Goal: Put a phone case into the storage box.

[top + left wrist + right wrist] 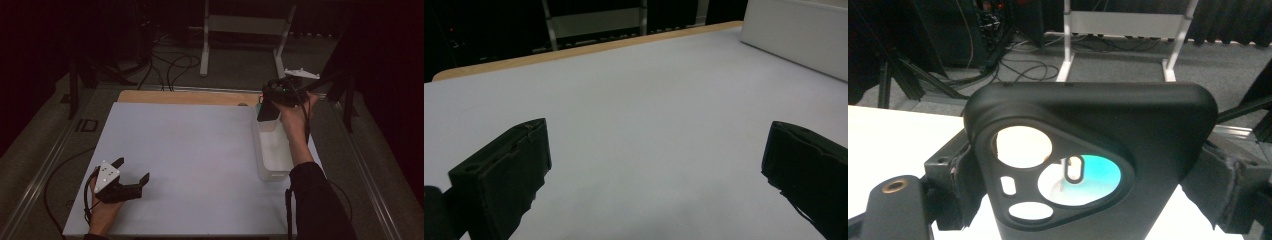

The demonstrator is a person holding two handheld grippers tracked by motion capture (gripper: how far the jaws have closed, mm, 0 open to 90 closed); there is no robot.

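Observation:
A black phone case (1088, 115) with a triangular camera cutout stands upright between the jaws of my right gripper (1093, 200), which is shut on its two sides. From above, that case (267, 112) hangs over the far end of a white rectangular bin (272, 150) at the table's right side, with the right gripper (272, 102) above it. My left gripper (133, 169) rests low at the front left of the white table (190, 145), open, with nothing between its fingers (504, 175). The bin's wall (804, 40) shows far off in the left gripper view.
A strip of wooden tabletop (185, 97) runs along the far edge of the white surface. Beyond it a white metal stand (245, 25) and loose cables (170, 65) lie on the grey floor. Metal rails (45, 165) flank the table.

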